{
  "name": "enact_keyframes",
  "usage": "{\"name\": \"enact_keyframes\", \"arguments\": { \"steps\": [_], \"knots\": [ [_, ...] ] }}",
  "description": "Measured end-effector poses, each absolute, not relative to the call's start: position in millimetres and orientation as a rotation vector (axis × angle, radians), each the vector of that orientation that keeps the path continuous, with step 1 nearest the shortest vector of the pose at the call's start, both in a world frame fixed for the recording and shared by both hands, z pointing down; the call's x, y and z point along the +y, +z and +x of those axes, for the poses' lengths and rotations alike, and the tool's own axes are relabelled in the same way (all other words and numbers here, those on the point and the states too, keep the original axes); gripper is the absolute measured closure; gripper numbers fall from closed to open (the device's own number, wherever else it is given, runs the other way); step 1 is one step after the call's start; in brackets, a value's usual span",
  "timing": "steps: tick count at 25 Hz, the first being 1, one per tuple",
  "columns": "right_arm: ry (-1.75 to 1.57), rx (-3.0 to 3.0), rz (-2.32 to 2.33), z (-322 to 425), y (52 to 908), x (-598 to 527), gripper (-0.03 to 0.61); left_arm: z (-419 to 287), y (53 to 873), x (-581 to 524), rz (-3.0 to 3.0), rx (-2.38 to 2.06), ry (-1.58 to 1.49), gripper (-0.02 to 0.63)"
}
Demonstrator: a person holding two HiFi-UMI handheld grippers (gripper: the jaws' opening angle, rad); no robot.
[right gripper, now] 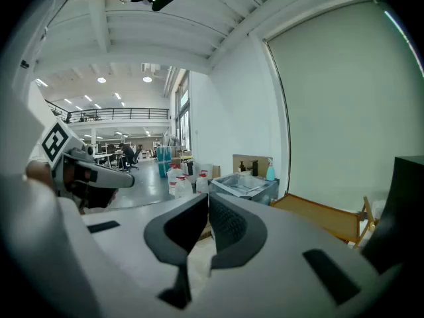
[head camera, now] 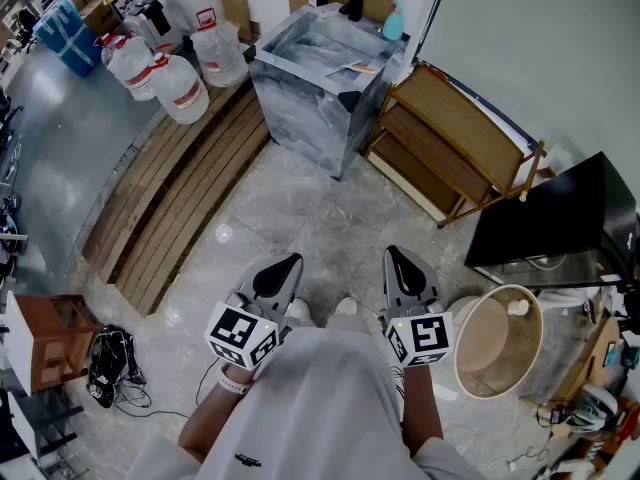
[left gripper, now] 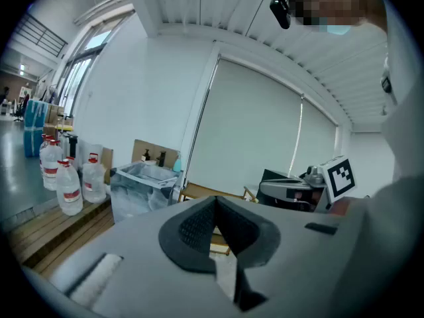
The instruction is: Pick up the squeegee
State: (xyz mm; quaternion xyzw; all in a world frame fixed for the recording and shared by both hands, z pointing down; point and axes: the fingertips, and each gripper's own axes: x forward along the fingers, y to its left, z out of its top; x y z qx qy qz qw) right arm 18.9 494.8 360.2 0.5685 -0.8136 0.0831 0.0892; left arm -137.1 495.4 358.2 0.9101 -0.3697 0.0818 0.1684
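Closest under the head camera, the person's white shirt [head camera: 320, 398] is seen, with the left gripper [head camera: 285, 265] and the right gripper [head camera: 397, 256] held just ahead of it. Both sets of jaws are pressed together with nothing between them. No squeegee can be made out with certainty. A dark object [head camera: 349, 99] at the front edge of the marbled sink unit [head camera: 310, 128] may be it. The unit should probably be approached first, one gripper's jaws parted before the reach, and the handle taken squarely rather than the blade.
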Motion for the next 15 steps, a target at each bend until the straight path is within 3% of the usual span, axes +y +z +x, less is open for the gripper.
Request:
{"name": "enact_keyframes", "arguments": {
  "steps": [15],
  "knots": [
    [0.284, -2.480, 1.746, 97.7, 373.8, 509.3, 0.569, -48.1, 367.6, 495.1, 2.627, -1.004, 0.297, 0.611]
  ]
}}
